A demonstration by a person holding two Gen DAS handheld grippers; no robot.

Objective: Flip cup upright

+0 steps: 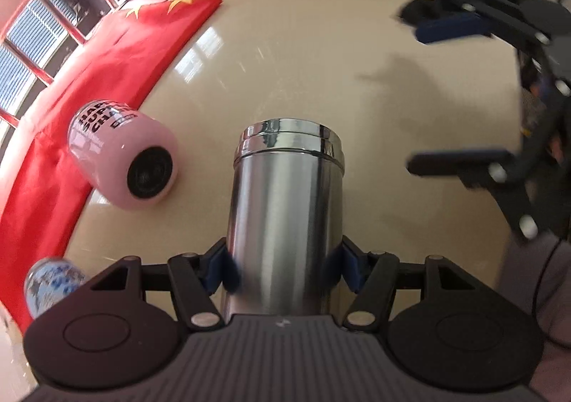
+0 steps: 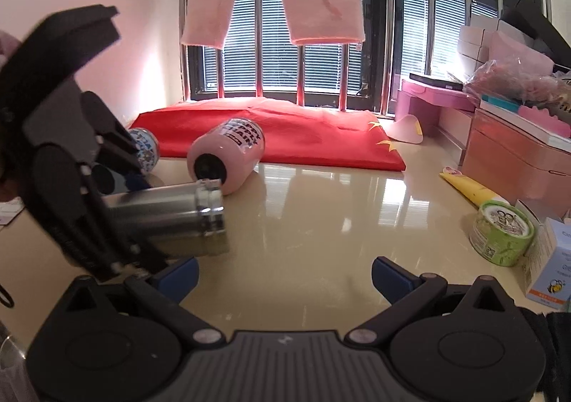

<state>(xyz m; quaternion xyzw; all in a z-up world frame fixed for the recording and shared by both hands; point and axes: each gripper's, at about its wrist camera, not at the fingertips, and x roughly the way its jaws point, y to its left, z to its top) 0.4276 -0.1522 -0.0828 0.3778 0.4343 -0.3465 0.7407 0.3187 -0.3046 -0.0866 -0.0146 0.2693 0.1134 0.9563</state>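
Observation:
A steel cup (image 1: 285, 209) is clamped between the blue pads of my left gripper (image 1: 282, 271). In the right wrist view the steel cup (image 2: 167, 212) lies nearly level, its rim end pointing right, just above the beige table (image 2: 321, 209). My left gripper (image 2: 117, 209) shows there at the left. My right gripper (image 2: 283, 277) is open and empty above the table; it also shows at the right of the left wrist view (image 1: 439, 95). A pink cup (image 1: 125, 159) with black lettering lies on its side (image 2: 228, 159).
A red flag cloth (image 2: 285, 141) covers the table's far side. A blue-patterned cup (image 2: 144, 146) lies by it. A green tin (image 2: 503, 236), a yellow tube (image 2: 471, 187), a white box (image 2: 549, 266) and pink boxes (image 2: 514, 159) stand at the right.

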